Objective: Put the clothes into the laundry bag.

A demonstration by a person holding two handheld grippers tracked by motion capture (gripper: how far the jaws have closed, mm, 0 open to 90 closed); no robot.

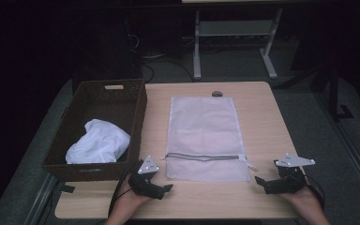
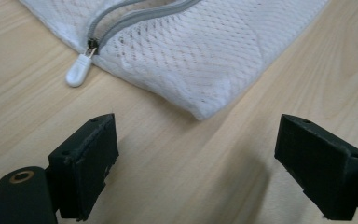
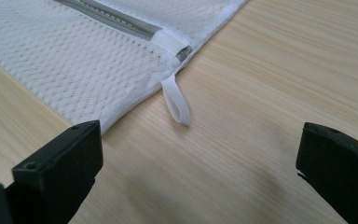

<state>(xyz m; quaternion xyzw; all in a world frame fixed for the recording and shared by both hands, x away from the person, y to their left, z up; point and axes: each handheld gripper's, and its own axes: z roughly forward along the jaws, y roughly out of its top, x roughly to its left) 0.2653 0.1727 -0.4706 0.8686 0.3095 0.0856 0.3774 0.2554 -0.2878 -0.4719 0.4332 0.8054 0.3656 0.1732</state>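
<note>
- At the far left of the table (image 1: pixel 262 117) stands the brown woven basket (image 1: pixel 136 112), and a crumpled white cloth (image 1: pixel 98 140) lies inside it, against the near wall; I think this cloth waits there to be put in the bag
- My left gripper (image 1: pixel 168 189) rests on the table near the front edge, just in front of the basket's near right corner; its jaws stand wide apart and nothing is between them
- In the left gripper view, I see the white zipper pull (image 2: pixel 78 72) lying on the wood just beyond my left jaw, at the end of the grey zipper (image 2: pixel 135 18); I judge I am placed here so I can take this pull
- The white mesh laundry bag (image 1: pixel 204 126) lies flat in the middle of the table, between my two grippers, with the zipper running across its near part; the zipper looks a little open at the middle
- A small dark object (image 1: pixel 217 93) sits at the far edge behind the bag, I cannot tell what it is
- My right gripper (image 1: pixel 258 180) is near the bag's right corner, jaws also wide and empty; the white loop (image 3: pixel 177 105) lies before it
- Nothing blocks the way to the bag, only the basket wall is close to my left hand
</note>
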